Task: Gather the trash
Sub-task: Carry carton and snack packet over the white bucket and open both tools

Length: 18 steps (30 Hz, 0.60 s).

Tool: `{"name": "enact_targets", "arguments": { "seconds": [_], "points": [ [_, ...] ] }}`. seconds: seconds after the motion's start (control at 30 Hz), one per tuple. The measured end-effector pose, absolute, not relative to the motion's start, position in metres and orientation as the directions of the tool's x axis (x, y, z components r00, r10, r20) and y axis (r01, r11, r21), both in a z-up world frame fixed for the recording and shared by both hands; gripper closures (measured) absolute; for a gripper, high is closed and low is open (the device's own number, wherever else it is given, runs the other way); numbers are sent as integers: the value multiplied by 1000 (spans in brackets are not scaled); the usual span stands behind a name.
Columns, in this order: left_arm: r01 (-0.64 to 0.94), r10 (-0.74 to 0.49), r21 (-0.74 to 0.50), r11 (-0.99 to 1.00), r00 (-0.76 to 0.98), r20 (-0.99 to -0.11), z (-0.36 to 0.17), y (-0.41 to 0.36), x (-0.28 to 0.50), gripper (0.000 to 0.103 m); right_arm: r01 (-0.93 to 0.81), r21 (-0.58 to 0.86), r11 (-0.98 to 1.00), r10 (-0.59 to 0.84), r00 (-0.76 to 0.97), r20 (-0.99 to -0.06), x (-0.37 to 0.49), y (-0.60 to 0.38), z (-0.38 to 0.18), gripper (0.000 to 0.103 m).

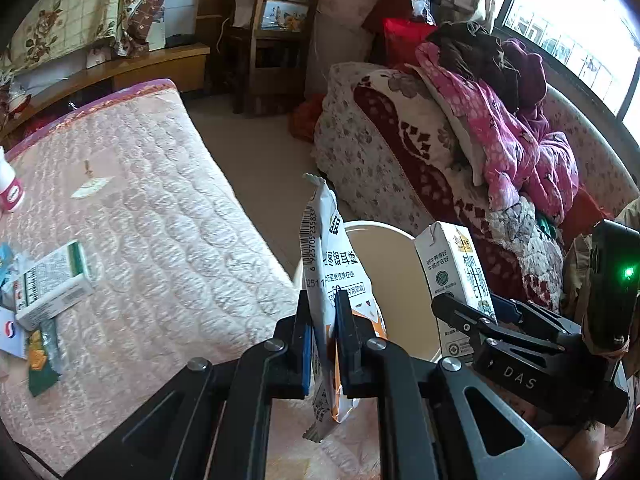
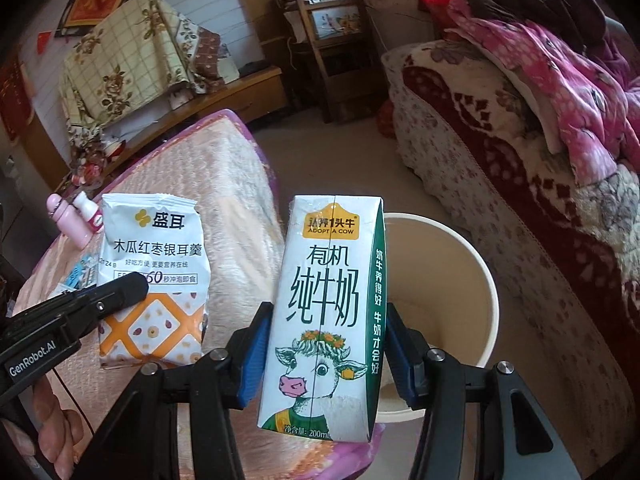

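Note:
My left gripper is shut on a white and orange snack packet, held upright edge-on beside the rim of a cream waste bin. The packet's face shows in the right wrist view, with the left gripper clamped on it. My right gripper is shut on a white and green milk carton, upright, just left of the bin. The carton also shows in the left wrist view, held by the right gripper.
The pink quilted table carries a white and green box, a green wrapper, a small white bottle and a paper scrap. A sofa piled with clothes stands right. Tiled floor lies between.

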State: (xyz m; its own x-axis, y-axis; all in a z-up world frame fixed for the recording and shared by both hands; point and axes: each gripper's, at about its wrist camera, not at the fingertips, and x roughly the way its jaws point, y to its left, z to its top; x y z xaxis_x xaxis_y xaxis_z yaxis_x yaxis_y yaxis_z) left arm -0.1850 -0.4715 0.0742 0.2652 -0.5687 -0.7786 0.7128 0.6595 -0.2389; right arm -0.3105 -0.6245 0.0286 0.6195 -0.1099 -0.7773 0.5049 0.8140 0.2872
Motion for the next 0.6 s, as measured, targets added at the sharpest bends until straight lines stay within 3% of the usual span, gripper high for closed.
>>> {"name": "enact_targets", "arguments": {
  "seconds": [0.47,0.5,0.57,0.6],
  "points": [
    [720,-592,-285,632,212,-777,53,-502,-185,90,556,278,783,-126,580,-805,-312,-647,3,46],
    [720,-587,-284,633,208,-782,52,-502,-185,88,563,268,782,-137,575,-807,-311,-647,2,45],
    [719,-582,-288,632,197,-789,49,-501,-184,57,575,252,779,-149,559,-815,-309,-648,0,39],
    [717,-589,-290,633,203,-783,50,-498,-185,51,579,250,776,-151,555,-818,-308,-649,-1,36]
  ]
}}
